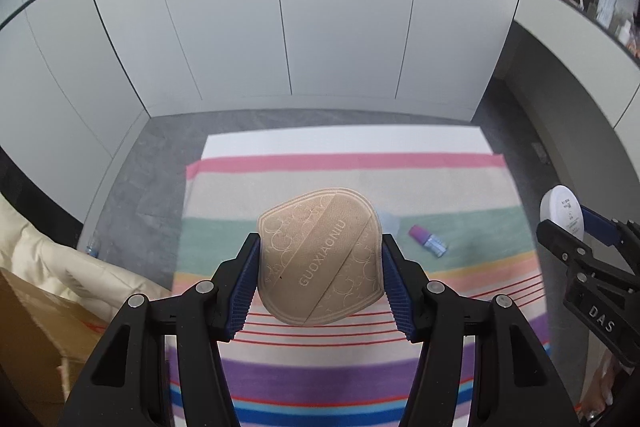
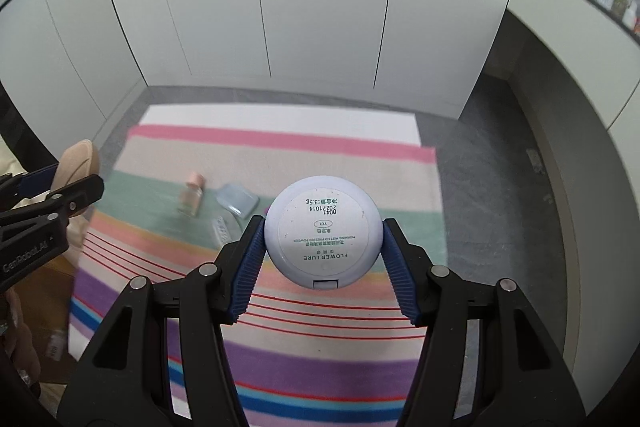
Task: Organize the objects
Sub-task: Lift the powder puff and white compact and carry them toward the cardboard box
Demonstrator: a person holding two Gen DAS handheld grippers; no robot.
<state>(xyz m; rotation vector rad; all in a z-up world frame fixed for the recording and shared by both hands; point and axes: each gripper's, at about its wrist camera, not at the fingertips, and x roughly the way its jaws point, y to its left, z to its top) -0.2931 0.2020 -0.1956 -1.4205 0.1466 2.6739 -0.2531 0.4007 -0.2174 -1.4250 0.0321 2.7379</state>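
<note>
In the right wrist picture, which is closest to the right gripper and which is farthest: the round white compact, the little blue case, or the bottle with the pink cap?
1. The round white compact: clamped in the right gripper itself.
2. The little blue case: on the striped blanket's green band, just left of the compact.
3. The bottle with the pink cap: farther left on the same green band.

We see a tan powder puff [image 1: 320, 255] embossed with circles. Our white compact [image 2: 322, 235] carries green print above a pastel-striped blanket [image 2: 280, 327].
</note>
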